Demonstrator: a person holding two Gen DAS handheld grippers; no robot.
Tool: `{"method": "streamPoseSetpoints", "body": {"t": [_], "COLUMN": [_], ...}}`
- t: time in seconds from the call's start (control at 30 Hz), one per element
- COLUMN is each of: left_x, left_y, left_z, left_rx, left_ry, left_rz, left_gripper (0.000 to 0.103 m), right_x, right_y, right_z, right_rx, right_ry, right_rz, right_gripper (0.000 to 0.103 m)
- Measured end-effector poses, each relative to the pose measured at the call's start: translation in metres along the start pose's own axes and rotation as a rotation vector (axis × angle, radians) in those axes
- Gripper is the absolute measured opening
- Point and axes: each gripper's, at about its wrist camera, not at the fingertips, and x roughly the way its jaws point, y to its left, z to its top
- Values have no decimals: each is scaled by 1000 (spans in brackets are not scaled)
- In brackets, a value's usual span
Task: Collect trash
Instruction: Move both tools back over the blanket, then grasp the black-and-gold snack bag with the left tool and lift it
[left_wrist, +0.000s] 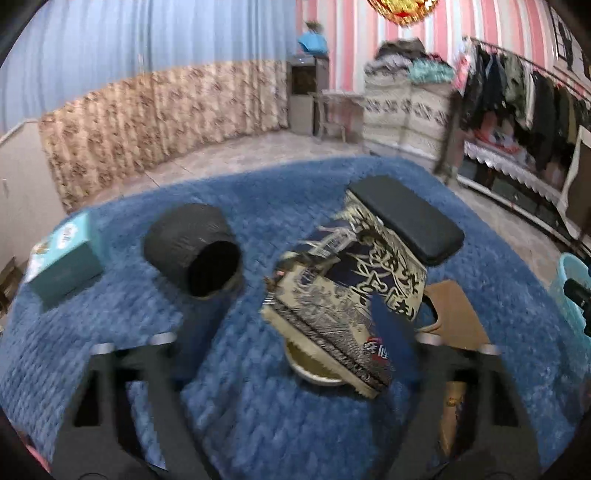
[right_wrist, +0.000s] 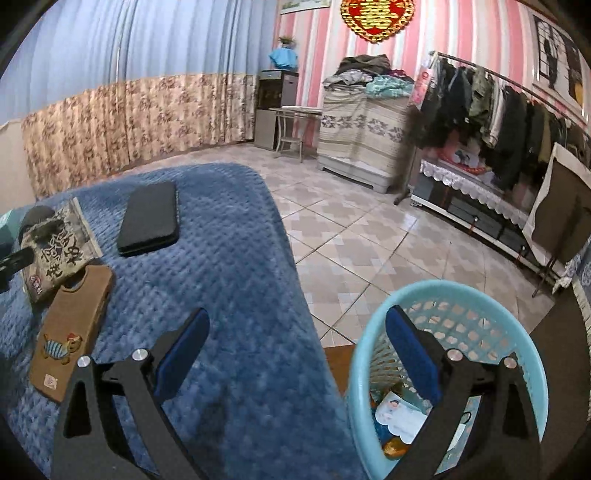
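A crumpled snack wrapper with black calligraphy on beige lies on the blue blanket, partly over a small bowl. My left gripper is open, its blurred blue fingers on either side of the wrapper. The wrapper also shows at the far left of the right wrist view. My right gripper is open and empty above the light blue mesh basket, which holds some paper trash.
A black cylindrical cup lies on its side, with a teal box to its left. A black phone case and a brown phone case lie on the blanket. Tiled floor and a clothes rack stand at right.
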Motion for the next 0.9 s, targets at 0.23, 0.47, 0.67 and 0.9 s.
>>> {"method": "streamPoseSetpoints", "body": {"t": [0.23,0.47,0.67,0.9], "left_x": [-9,-39,-80,-99], "left_y": [1,7,37,84], "left_z": [-1,-1,3,-13], "left_rx": [11,31,-10,-44], "left_ry": [-39,-137,-231,-236], "left_rz": [-64,-72,-31,61], "left_gripper": [15,0,0,0], "right_x": [-3,-9,-14,-21], "right_y": [13,32,59,102], "right_z": [5,6,6,1], "right_rx": [-29,-48,-88,-120], "right_ry": [13,15,10,11], "right_rz": [4,37,69,162], "right_gripper": [94,94,94,94]}}
